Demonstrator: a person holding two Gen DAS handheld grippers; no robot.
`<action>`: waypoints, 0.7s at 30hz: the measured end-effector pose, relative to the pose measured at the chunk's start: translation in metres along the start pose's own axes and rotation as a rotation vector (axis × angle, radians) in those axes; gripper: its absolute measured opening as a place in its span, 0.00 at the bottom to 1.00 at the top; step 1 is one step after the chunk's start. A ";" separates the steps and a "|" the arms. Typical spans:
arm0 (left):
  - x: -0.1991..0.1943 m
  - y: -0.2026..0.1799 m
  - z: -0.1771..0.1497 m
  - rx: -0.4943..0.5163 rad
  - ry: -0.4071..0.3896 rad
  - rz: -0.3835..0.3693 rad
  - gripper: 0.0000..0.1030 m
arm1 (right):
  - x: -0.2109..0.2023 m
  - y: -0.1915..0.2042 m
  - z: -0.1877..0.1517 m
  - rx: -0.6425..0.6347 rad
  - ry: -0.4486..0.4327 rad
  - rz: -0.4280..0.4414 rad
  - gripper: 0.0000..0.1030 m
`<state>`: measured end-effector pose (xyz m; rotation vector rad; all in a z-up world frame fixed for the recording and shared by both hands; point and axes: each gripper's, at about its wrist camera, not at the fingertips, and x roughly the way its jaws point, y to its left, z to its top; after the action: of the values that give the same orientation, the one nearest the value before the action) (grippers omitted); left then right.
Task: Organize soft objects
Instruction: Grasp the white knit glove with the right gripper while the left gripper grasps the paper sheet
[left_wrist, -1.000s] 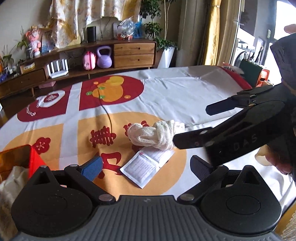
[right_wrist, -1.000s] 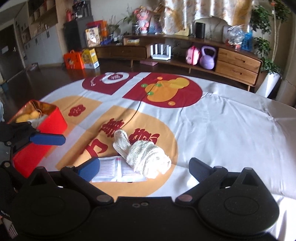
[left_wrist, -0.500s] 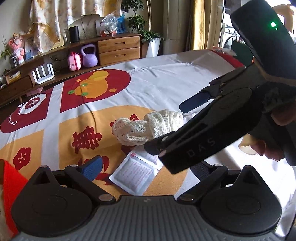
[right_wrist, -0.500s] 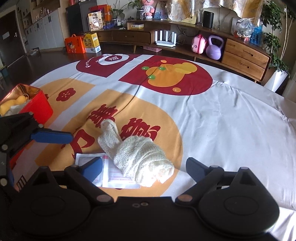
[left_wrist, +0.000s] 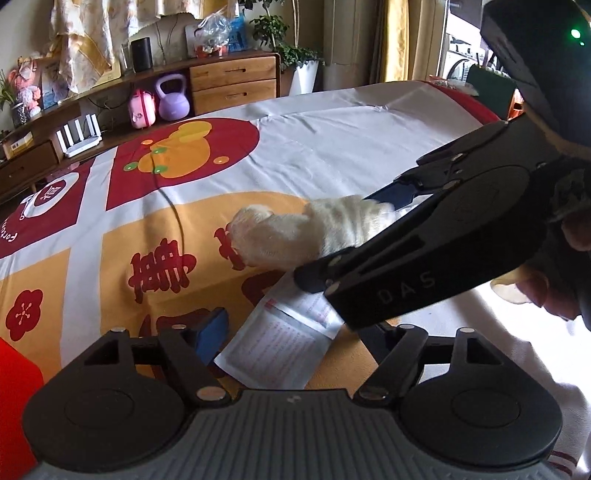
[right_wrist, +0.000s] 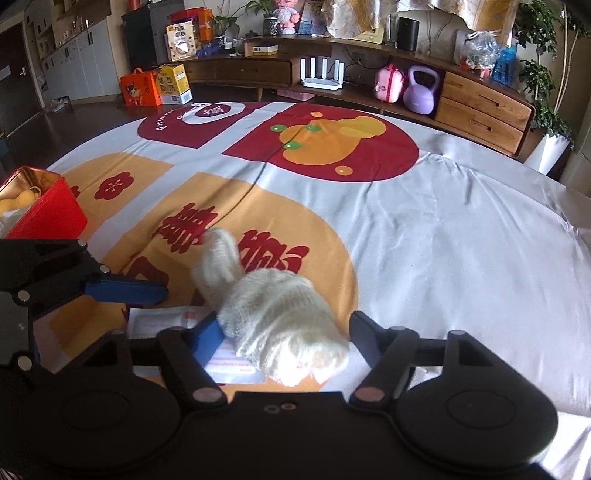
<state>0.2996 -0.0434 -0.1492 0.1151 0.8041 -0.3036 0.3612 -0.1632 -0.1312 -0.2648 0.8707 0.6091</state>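
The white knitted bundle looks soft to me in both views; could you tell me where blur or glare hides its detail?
Left wrist view: the white knitted bundle is smeared, its weave lost, while the printed sheet stays readable. Right wrist view: the weave shows mid-bundle, but the near end is washed out and the far tip is blurred.

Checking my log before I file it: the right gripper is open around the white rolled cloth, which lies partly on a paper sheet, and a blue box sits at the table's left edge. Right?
Not quite: the box is red, not blue, as the right wrist view shows. The rest holds: the right gripper is open around the white rolled cloth, which lies partly on the paper sheet.
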 end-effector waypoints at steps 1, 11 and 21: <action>0.000 0.000 0.000 0.000 -0.004 0.001 0.75 | -0.001 -0.001 0.000 0.005 -0.004 -0.001 0.62; 0.000 -0.006 0.001 0.019 -0.019 0.007 0.51 | -0.006 -0.008 -0.002 0.046 -0.022 -0.020 0.44; -0.005 -0.003 -0.001 -0.022 -0.014 0.019 0.40 | -0.026 -0.024 -0.012 0.120 -0.034 -0.033 0.42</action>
<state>0.2948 -0.0451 -0.1457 0.0999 0.7915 -0.2770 0.3558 -0.1980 -0.1189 -0.1598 0.8653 0.5270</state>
